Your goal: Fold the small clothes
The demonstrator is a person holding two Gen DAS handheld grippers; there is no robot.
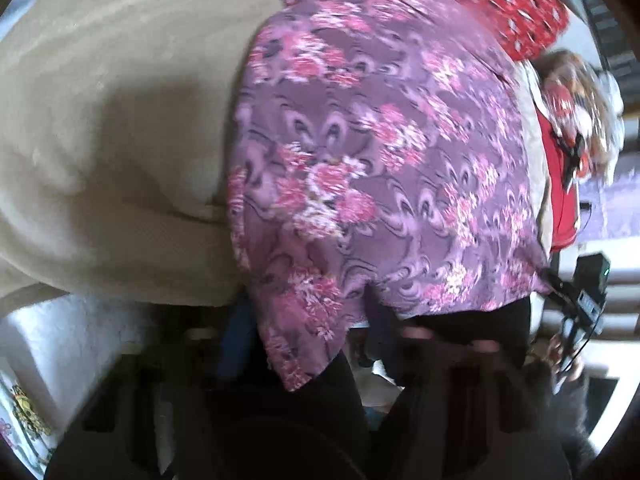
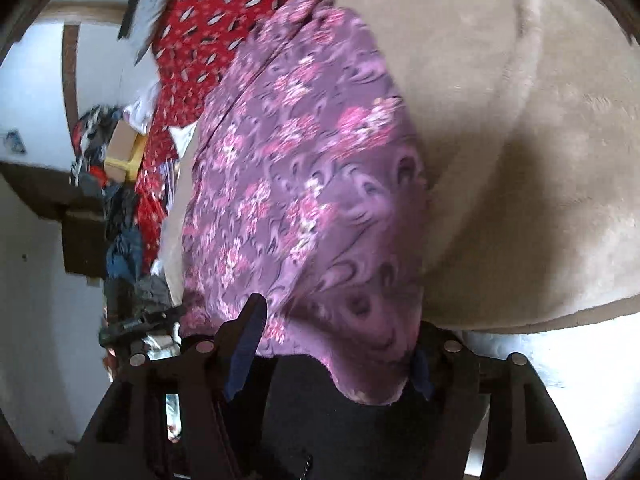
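Observation:
A purple floral garment [image 1: 360, 152] lies spread on a beige plush blanket [image 1: 112, 128]. In the left wrist view its near corner hangs between the blue pads of my left gripper [image 1: 308, 336], whose jaws stand apart around the cloth. In the right wrist view the same garment [image 2: 296, 200] droops into my right gripper [image 2: 332, 344], between its blue fingers [image 2: 246, 344], which stand wide apart. Both views are blurred by motion.
A red patterned cloth [image 1: 508, 4] lies beyond the garment, also in the right wrist view [image 2: 208, 28]. A pile of mixed clothes [image 2: 120, 208] and a cardboard box [image 2: 122, 146] sit at the left. The blanket's edge [image 2: 540, 320] drops to a white surface.

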